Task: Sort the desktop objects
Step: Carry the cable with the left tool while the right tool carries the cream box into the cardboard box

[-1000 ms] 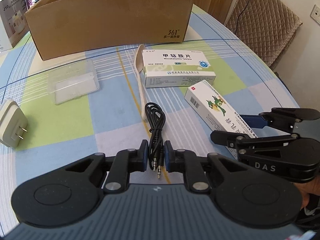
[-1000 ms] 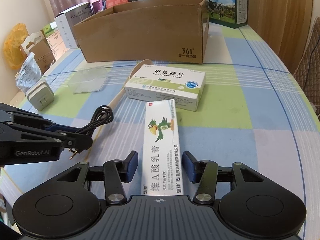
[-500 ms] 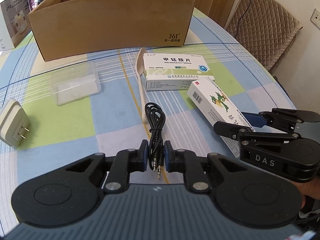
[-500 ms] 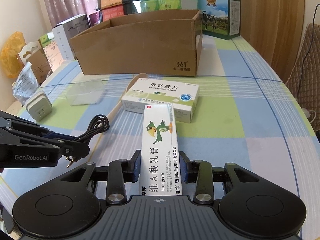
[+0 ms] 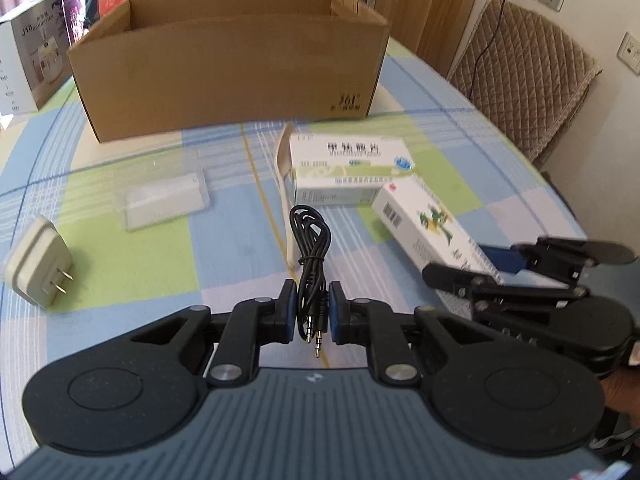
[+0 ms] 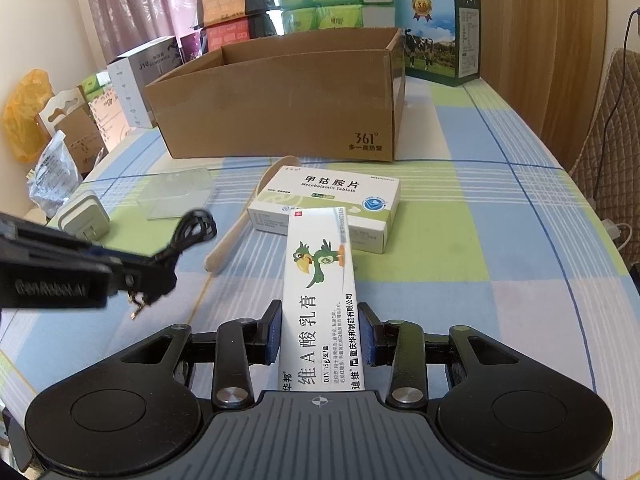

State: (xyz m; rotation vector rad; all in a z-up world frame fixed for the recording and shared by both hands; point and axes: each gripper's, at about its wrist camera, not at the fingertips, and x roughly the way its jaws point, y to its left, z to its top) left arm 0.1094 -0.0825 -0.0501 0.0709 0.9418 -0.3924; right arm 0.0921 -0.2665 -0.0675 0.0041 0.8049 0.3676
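Both loads now lifted higher off my checked tablecloth, left gripper pinching coiled audio cable, right gripper clamping parrot ointment box, tablet box beyond, open cardboard box farthest.

Pink curtains, wooden door, quilted chair, checked tablecloth.
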